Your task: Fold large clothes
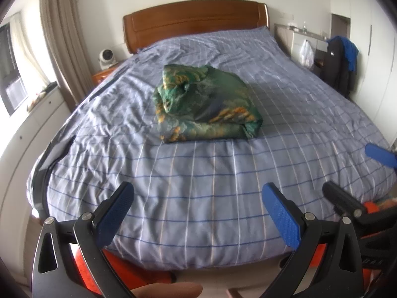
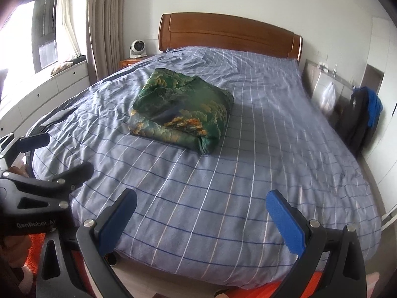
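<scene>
1. Green patterned garment [image 1: 206,104] lies bundled in a loose, rough fold near the middle of the bed [image 1: 223,198], on the blue checked cover, well apart from both grippers.
2. Left gripper [image 1: 198,213] is held off the foot end of the bed, jaws spread wide, nothing between them.
3. Right gripper [image 2: 202,219] is likewise at the foot end, jaws released and empty; it sits just beside the left one, whose black frame shows at the left edge of the right wrist view.
4. Key relation: the garment lies straight ahead of both grippers, toward the wooden headboard [image 1: 196,19]. In the left view it sits about centre, ahead of the jaws; in the right view it lies left of centre [image 2: 182,110].
5. Judgement: left gripper looks slightly better lined up with the bundle; neither is clearly nearer, since both are far back.
6. Long axis of the bundle seems to run roughly across the bed, its near folded edge facing the grippers; the crumpled, raised part is on its left side.
7. Judgement: next move calls for a long forward reach over the cover, each gripper heading for one end of that near edge.
</scene>
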`<state>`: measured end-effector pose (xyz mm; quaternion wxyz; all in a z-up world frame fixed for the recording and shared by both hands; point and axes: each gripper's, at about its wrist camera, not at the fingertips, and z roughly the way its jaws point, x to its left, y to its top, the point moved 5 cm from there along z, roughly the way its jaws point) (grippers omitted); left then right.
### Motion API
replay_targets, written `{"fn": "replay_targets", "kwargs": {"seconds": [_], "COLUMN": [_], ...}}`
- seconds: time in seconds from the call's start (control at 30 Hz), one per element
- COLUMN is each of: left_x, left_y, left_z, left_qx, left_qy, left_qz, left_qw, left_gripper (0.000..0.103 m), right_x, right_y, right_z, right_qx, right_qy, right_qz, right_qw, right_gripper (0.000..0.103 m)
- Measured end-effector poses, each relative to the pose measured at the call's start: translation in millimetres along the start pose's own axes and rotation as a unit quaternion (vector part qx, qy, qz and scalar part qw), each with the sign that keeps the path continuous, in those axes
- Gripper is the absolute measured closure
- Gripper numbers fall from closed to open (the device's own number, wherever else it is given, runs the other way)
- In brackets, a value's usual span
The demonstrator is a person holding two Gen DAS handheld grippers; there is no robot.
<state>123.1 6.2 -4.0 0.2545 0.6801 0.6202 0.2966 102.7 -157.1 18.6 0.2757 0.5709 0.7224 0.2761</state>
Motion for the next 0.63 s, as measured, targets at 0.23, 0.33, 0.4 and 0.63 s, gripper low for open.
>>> {"fn": "replay_targets", "kwargs": {"seconds": [0.23, 0.33, 0.4, 0.63], "left_x": [5, 7, 7, 6], "left_y": [-1, -3, -2, 0], "left_z": [0, 0, -2, -6], "left_qx": [0.000, -0.002, -0.007, -0.021], "left_qy": [0.007, 0.012, 0.010, 0.019], "left_qz": [-0.008, -0.011, -0.010, -0.008], "left_qw": [0.9999, 0.9999, 0.9999, 0.9996], "left_gripper": [0.000, 0.000, 0.000, 0.000], "right_x": [5, 7, 8, 9], "right_y": [-6, -6, -6, -8], "right_z": [1, 1, 0, 0], "right_qx": [0.006, 0.005, 0.003, 0.005], "right_qy": [-0.002, -0.002, -0.001, 0.003], "right_qz": [-0.006, -0.007, -0.010, -0.006], "right_qw": [1.000, 1.000, 1.000, 1.000], "right_gripper": [0.001, 0.000, 0.000, 0.000]}}
